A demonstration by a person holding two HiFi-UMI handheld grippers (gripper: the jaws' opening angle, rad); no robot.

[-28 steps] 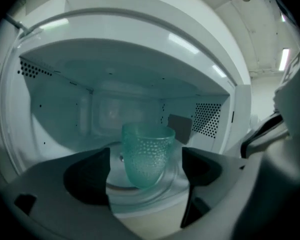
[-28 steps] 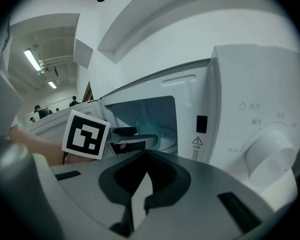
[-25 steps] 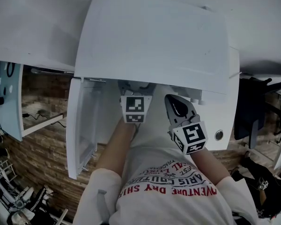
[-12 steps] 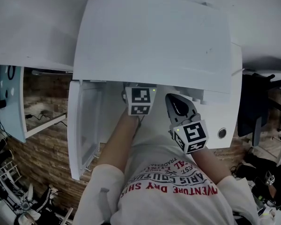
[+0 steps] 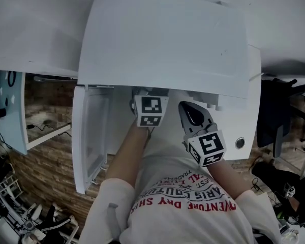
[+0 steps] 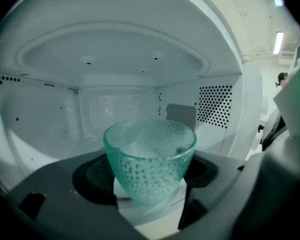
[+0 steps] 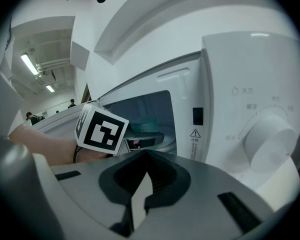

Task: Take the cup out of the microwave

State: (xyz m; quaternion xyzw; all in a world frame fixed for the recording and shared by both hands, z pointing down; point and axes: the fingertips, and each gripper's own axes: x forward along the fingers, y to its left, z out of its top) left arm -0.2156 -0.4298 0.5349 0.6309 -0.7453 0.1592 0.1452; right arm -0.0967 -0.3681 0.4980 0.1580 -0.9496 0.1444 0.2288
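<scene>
Green dimpled glass, the cup [image 6: 149,159] stands inside the microwave [image 6: 210,109], between your left hand-held gripper's [image 6: 150,191] closing jaws; your right hand-held gripper [image 7: 139,191] hangs outside, pinched together, empty; white tabletop [image 5: 30,34] beneath; overhead, the microwave's roof hides the cup.

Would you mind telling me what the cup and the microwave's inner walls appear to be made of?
The cup looks like pale green tinted glass: see-through, with a pebbled, dimpled surface; clear plastic cannot be ruled out. The inner walls look like white painted metal, smooth with a soft sheen, and punched with small vent holes.
</scene>
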